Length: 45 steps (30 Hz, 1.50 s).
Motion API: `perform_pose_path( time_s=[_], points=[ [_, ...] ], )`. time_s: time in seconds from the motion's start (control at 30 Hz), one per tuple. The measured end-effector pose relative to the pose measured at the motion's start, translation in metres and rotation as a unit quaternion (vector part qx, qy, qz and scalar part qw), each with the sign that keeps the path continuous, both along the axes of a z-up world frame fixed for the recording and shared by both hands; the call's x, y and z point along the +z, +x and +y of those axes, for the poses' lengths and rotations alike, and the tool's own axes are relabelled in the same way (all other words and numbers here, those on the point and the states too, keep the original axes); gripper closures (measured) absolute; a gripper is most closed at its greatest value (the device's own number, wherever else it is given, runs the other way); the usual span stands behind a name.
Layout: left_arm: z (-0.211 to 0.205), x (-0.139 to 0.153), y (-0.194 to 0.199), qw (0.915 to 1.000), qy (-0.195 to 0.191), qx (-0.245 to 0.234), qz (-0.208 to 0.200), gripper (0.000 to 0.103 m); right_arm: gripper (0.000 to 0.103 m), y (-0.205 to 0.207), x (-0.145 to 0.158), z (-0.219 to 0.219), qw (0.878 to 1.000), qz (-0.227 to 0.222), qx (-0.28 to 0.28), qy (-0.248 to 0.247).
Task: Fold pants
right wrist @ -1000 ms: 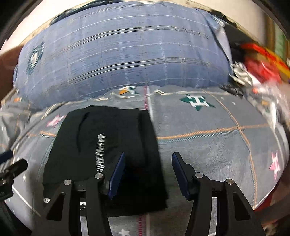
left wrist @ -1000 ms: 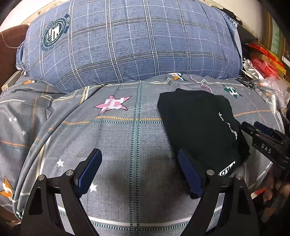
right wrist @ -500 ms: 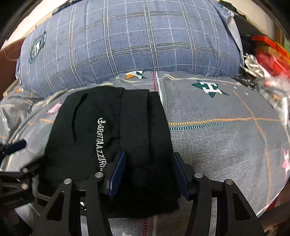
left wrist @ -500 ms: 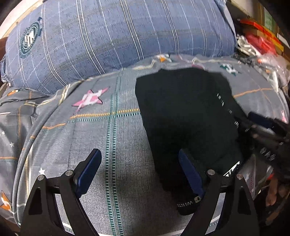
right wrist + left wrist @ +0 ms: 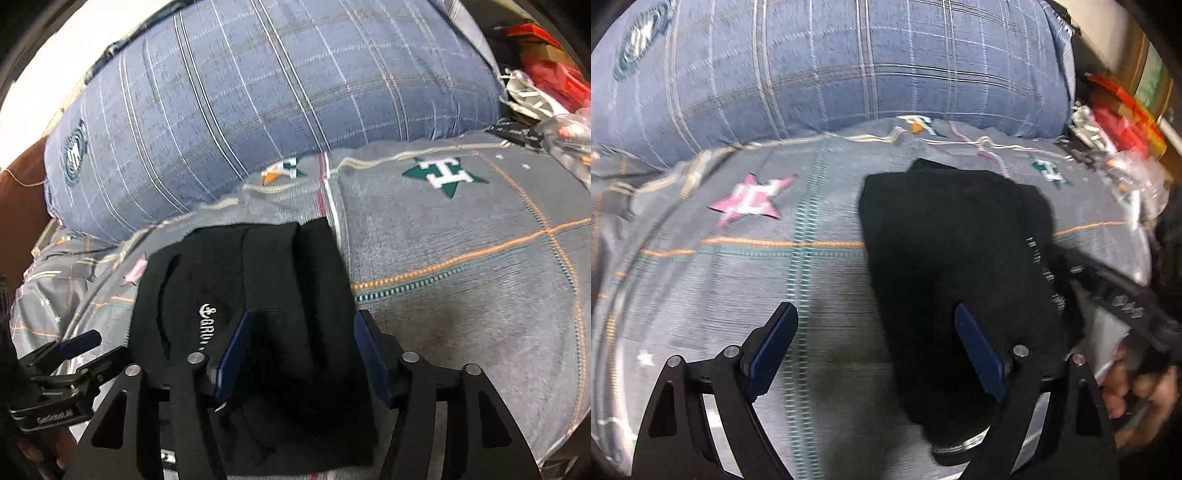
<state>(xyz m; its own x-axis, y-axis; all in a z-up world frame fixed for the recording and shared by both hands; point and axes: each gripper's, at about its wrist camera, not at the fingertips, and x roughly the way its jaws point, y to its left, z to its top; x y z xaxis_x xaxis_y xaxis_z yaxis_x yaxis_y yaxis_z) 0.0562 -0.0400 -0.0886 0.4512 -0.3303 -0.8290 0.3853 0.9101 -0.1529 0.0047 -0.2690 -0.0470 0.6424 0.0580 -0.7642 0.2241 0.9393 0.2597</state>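
Black pants already lie folded compact on the bedspread — we judge little remains; left gripper gapes wide, right gripper's jaws have just been widening, pants between, unclamped.

folded pants on bedspread, pillow behind, clutter at far right

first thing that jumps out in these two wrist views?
The folded black pants, a dark block lying on the grey star-print bedspread, with white lettering near their left edge in the right wrist view. The right gripper straddles their near right part, its jaws having just been opening. Behind looms a big blue plaid pillow, and the left gripper stands open at the pants' left edge.
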Motion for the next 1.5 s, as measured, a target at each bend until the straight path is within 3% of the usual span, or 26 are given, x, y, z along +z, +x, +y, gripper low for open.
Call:
perform_pose_path(
  time_s=[0.17, 0.23, 0.33, 0.43, 0.5, 0.6, 0.73, 0.83, 0.97, 1.17, 1.37, 1.43, 1.5],
  points=[
    [-0.010, -0.011, 0.002, 0.9972, -0.047, -0.034, 0.046, 0.015, 0.030, 0.009, -0.020, -0.011, 0.998, 0.025, -0.014, 0.054],
    [-0.014, -0.013, 0.002, 0.9949, -0.066, -0.048, 0.060, 0.015, 0.029, 0.007, -0.022, -0.017, 0.996, 0.016, -0.017, 0.084],
    [-0.017, -0.013, 0.002, 0.9922, -0.087, -0.057, 0.069, 0.015, 0.029, 0.006, -0.023, -0.012, 0.992, 0.009, 0.014, 0.122],
    [-0.017, -0.012, 0.003, 0.9916, -0.091, -0.055, 0.074, 0.015, 0.033, 0.006, -0.021, -0.005, 0.994, 0.007, 0.030, 0.105],
    [-0.016, -0.012, 0.002, 0.9914, -0.095, -0.054, 0.072, 0.015, 0.041, 0.006, -0.021, -0.004, 0.995, 0.006, 0.029, 0.100],
    [-0.021, -0.013, -0.001, 0.9943, -0.068, -0.057, 0.058, 0.023, 0.053, 0.007, -0.020, 0.001, 0.996, 0.002, 0.034, 0.086],
    [-0.024, -0.006, -0.006, 0.9952, -0.063, -0.067, 0.034, 0.045, 0.074, 0.001, -0.015, 0.006, 0.998, -0.015, 0.037, 0.057],
    [-0.021, 0.002, -0.008, 0.9945, -0.072, -0.073, 0.022, 0.063, 0.077, -0.004, -0.007, 0.010, 0.997, -0.032, 0.047, 0.045],
    [-0.016, 0.014, -0.011, 0.9944, -0.075, -0.074, 0.006, 0.071, 0.078, -0.011, 0.006, 0.019, 0.995, -0.063, 0.062, 0.038],
    [0.002, 0.048, -0.016, 0.9942, -0.077, -0.060, -0.045, 0.072, 0.078, -0.015, 0.026, 0.043, 0.988, -0.118, 0.092, 0.035],
    [0.037, 0.063, -0.005, 0.9957, -0.036, -0.019, -0.083, 0.071, 0.078, -0.001, 0.033, 0.079, 0.980, -0.154, 0.114, 0.059],
    [0.049, 0.052, 0.008, 0.9977, -0.009, 0.009, -0.067, 0.068, 0.078, 0.012, 0.026, 0.091, 0.980, -0.138, 0.121, 0.074],
    [0.058, 0.029, 0.023, 0.9983, 0.030, 0.035, -0.035, 0.064, 0.072, 0.031, 0.006, 0.105, 0.984, -0.087, 0.124, 0.092]
  ],
)
